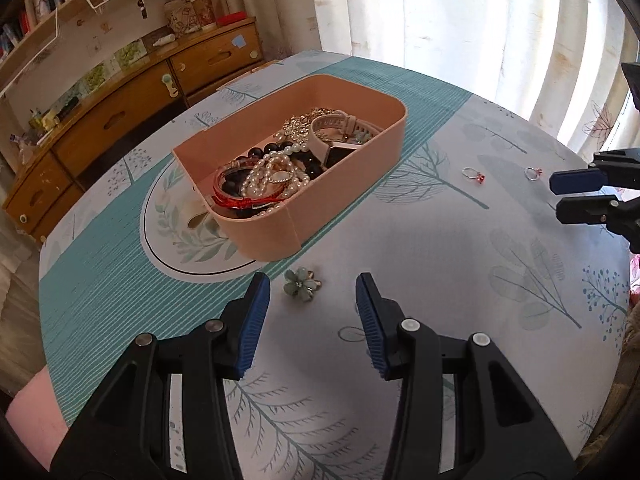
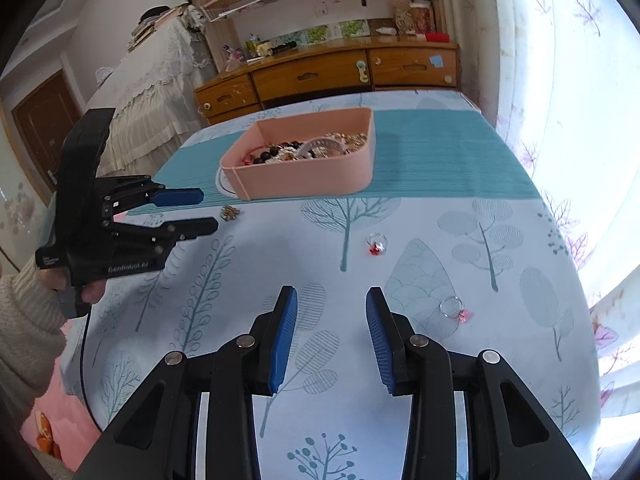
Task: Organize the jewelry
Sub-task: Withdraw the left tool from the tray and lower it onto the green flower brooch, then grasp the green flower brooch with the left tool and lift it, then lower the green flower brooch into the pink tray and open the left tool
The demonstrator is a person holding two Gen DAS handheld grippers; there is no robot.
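On the desk (image 1: pixel 460 264), which is covered with a tree-patterned cloth, a pink box (image 1: pixel 288 184) is being seen at about eleven o'clock from the left gripper (image 1: pixel 312 284). The box is being filled by a heap of jewelry (image 1: pixel 280 168): pearls, dark beads, a red bangle and what seems to be a watch. The left gripper's jaws are being held apart with nothing between them, and a green flower brooch (image 1: pixel 302 283) is lying on the cloth just ahead of the tips. Further right, a ring with a red stone (image 2: pixel 377 243) is lying at twelve o'clock from the right gripper (image 2: pixel 332 294), and a ring with a pink stone (image 2: pixel 454 309) at three o'clock. The right gripper's jaws are likewise being kept apart and empty.
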